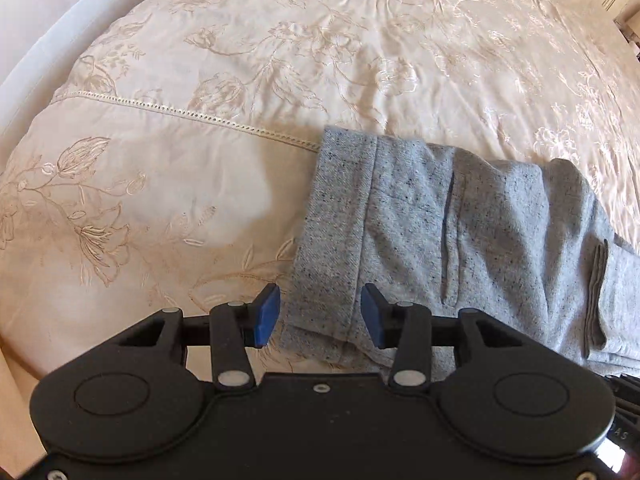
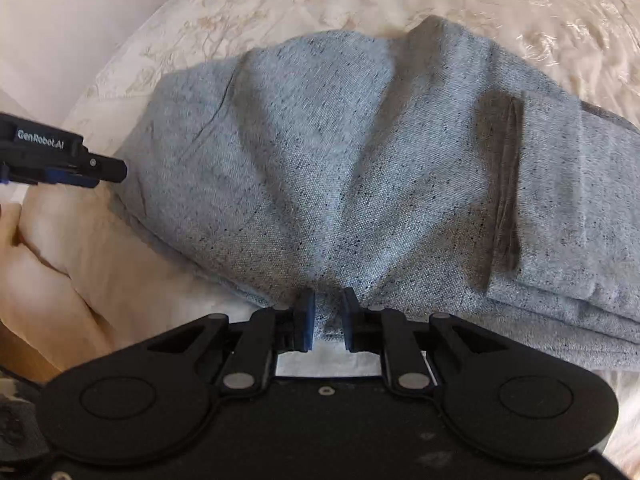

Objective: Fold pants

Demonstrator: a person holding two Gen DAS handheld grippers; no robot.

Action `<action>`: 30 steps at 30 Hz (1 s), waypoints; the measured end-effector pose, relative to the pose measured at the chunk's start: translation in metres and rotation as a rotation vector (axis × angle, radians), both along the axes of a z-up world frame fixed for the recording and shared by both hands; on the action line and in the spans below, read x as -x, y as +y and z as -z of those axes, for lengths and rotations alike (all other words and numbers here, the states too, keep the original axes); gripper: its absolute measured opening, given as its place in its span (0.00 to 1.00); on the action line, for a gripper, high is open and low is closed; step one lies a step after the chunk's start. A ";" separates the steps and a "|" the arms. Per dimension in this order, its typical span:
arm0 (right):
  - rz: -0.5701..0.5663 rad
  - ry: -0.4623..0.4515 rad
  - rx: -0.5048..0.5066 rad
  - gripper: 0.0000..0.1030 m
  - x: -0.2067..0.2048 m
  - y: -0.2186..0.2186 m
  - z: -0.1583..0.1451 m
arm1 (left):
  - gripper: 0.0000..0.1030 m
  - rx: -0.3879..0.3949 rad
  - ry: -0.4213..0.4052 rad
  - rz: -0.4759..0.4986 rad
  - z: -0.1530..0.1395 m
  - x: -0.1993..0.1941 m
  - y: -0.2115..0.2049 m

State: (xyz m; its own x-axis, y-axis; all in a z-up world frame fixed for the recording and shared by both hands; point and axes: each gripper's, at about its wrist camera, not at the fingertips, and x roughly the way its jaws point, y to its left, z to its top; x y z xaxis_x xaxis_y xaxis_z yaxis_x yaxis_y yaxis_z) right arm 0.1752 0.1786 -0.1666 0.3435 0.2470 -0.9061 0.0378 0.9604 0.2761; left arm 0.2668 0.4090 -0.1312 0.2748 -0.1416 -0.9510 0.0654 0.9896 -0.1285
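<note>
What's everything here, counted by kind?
Grey speckled pants: 1
Embroidered cream bedspread: 1
Handheld grippers: 2, the left gripper and the right gripper
Total: 4

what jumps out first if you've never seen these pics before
The grey speckled pants lie folded in a heap on the cream embroidered bedspread. The right tongs pinch the near edge of the fabric, which fans out in pleats from the grip. The left tongs stand open over the pants' left end.
</note>
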 end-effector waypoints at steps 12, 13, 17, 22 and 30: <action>0.156 -0.005 0.003 0.18 0.011 -0.014 -0.019 | 0.90 0.061 0.105 0.029 0.058 -0.019 0.002; 0.143 -0.012 0.016 0.18 0.011 -0.012 -0.018 | 0.95 0.059 0.099 0.031 0.059 -0.018 -0.001; 0.077 -0.013 0.079 0.18 0.020 -0.002 -0.019 | 0.99 -0.013 0.086 0.038 0.063 -0.022 -0.021; 0.099 -0.038 0.146 0.18 0.023 -0.008 -0.021 | 0.46 0.093 0.093 0.037 0.043 -0.024 -0.021; 0.013 0.135 0.140 0.18 0.006 -0.004 0.015 | 0.29 0.157 0.035 0.050 -0.006 -0.018 -0.014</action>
State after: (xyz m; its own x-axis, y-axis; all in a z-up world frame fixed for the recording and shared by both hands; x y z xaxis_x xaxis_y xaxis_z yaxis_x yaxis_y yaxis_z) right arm 0.1694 0.1744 -0.1816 0.2185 0.1117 -0.9694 0.0779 0.9883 0.1314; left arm 0.2845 0.3945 -0.1252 0.2305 -0.3017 -0.9251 0.1063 0.9528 -0.2843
